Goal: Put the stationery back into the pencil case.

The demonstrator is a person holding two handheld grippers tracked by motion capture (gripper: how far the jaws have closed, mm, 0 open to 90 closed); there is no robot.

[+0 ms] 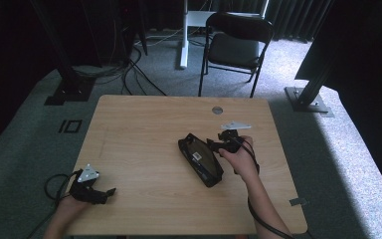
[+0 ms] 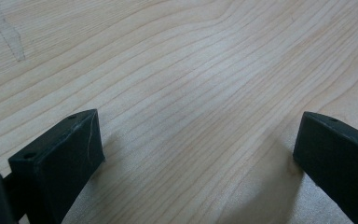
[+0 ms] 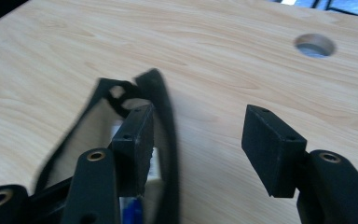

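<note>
A black zip pouch (image 1: pixel 201 159) lies slanted on the wooden table (image 1: pixel 144 129), right of centre, with a white label showing on it. My right gripper (image 1: pixel 214 144) is at the pouch's upper right edge and stands open. In the right gripper view its left jaw sits inside the pouch's open mouth. The black rim (image 3: pixel 165 107) runs between the jaws of the right gripper (image 3: pixel 198 135), and neither pad presses on it. Something white and blue lies inside the pouch. My left gripper (image 1: pixel 107 193) rests near the front left corner, open, with bare wood between the jaws of the left gripper (image 2: pixel 198 140).
A round cable hole (image 1: pixel 217 110) sits near the table's far edge, also seen as the hole (image 3: pixel 314 45) beyond the right jaw. A black folding chair (image 1: pixel 236 42) stands behind the table. Dark frame posts and floor cables flank it on both sides.
</note>
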